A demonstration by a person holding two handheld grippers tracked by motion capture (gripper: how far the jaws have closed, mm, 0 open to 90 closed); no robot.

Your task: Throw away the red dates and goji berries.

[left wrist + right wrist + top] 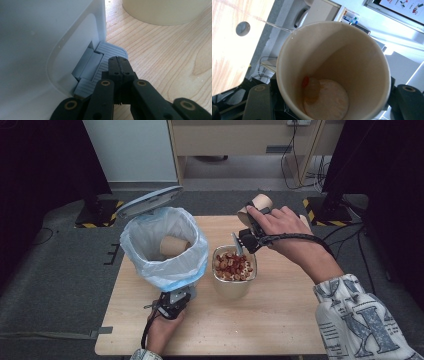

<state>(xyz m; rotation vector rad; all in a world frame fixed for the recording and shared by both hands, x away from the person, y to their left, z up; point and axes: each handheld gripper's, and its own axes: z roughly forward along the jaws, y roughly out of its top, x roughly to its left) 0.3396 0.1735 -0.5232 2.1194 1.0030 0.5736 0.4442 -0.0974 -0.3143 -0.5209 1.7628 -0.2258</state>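
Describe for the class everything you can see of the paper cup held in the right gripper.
The paper cup is tan, plain-walled and round-rimmed, gripped by the right gripper with a black jaw on either side. It is lifted above the table's far edge and tipped, as the high view shows. Inside it is nearly empty: a pale whitish bottom with a small orange-red scrap and a yellowish stain where wall meets bottom.

Bin [165, 250] at left on the table [280, 320], paper cup [173, 246] inside it; tub [234, 275] just right of the bin. Left hand-held gripper [119, 65] on the pedal [105, 62] before the bin. Second cup [256, 206] in the right hand-held gripper [250, 227], behind the tub.
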